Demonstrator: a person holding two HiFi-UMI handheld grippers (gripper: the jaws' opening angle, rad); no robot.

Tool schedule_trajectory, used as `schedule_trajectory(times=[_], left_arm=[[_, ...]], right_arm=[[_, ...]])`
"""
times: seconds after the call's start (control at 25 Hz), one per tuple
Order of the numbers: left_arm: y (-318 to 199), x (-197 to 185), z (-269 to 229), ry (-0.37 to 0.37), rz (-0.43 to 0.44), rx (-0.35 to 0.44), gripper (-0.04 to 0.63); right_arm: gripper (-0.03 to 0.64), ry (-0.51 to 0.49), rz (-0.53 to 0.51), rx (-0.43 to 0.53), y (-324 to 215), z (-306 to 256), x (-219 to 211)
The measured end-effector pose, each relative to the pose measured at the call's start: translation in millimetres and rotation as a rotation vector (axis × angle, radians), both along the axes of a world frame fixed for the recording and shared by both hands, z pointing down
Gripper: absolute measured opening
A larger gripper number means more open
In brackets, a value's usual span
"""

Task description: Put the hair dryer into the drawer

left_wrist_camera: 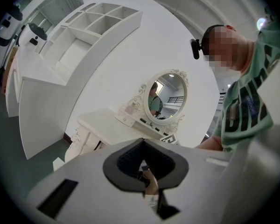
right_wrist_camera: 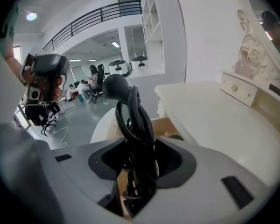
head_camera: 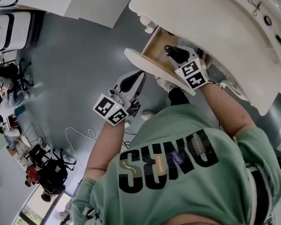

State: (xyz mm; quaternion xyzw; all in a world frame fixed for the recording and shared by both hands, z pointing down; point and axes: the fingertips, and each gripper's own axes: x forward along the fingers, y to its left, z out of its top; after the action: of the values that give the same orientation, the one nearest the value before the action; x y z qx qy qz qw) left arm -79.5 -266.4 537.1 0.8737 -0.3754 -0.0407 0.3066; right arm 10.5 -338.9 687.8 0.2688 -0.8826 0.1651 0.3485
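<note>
The black hair dryer with its cord wound round it hangs over the open drawer of the white dressing table. My right gripper is shut on it. In the right gripper view the hair dryer stands up between the jaws of the right gripper, with the drawer's wooden inside below. My left gripper hangs lower left, away from the drawer, jaws together and holding nothing. In its own view the left gripper faces the dressing table and its oval mirror.
The drawer's white front juts out towards the person's shoes. A white cable lies on the grey floor, with office chairs beyond. A white shelf unit stands along the wall.
</note>
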Motion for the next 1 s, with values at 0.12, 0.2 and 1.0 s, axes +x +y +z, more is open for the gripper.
schedule_trajectory(times=[0.12,0.2,1.0], left_arm=[[6,-3,3,-0.005,-0.008,-0.006,0.009],[9,-4,4,-0.007,-0.012,-0.01,0.011],[21,-17,12,-0.004,-0.03,-0.03,0.011]], right_arm=[[0.164,0.074,-0.029,0.015,-4,13,-10],[0.166,0.124,-0.039,0.021,-8,22,-15],[0.222,0.121,0.013,-0.17,-5,62,-27]])
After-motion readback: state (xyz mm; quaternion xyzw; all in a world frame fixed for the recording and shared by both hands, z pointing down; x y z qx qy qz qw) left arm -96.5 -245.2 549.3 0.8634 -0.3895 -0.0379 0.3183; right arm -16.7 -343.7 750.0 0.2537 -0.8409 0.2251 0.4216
